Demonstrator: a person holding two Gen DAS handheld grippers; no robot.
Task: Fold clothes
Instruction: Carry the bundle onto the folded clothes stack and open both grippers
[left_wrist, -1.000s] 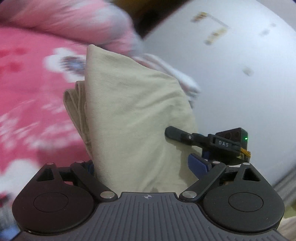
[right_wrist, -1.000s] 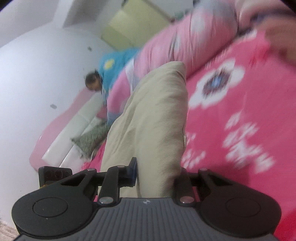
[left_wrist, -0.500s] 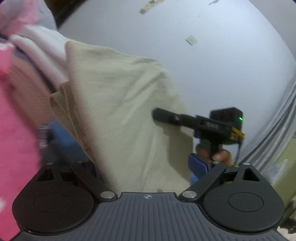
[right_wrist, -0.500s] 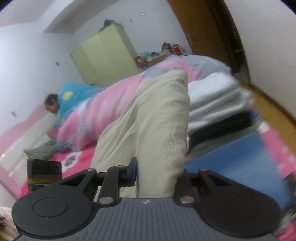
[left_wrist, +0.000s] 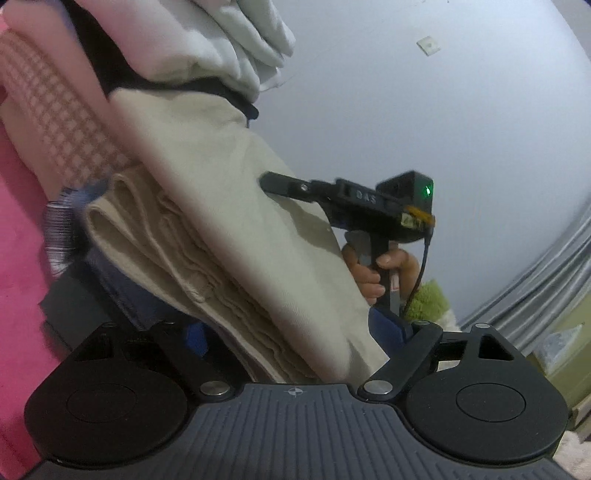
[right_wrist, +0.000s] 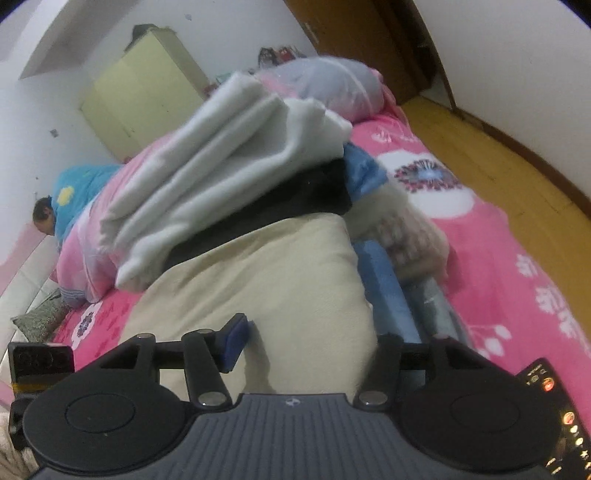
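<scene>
Swung with both grippers from over the pink bed (right_wrist: 498, 258) to the stack of folded clothes (right_wrist: 229, 147): beige folded garment (left_wrist: 236, 206). Now lying against that stack. Left gripper (left_wrist: 295, 332) jaws spread wide around it, closing slightly; right gripper (right_wrist: 306, 339) jaws opening, garment between them.

My right claw (right_wrist: 306, 328) is opening over the folded beige garment (right_wrist: 258, 288), which lies between my jaws. Ahead of it sits a stack of folded clothes (right_wrist: 236, 155) on the pink bedspread (right_wrist: 509, 266).
</scene>
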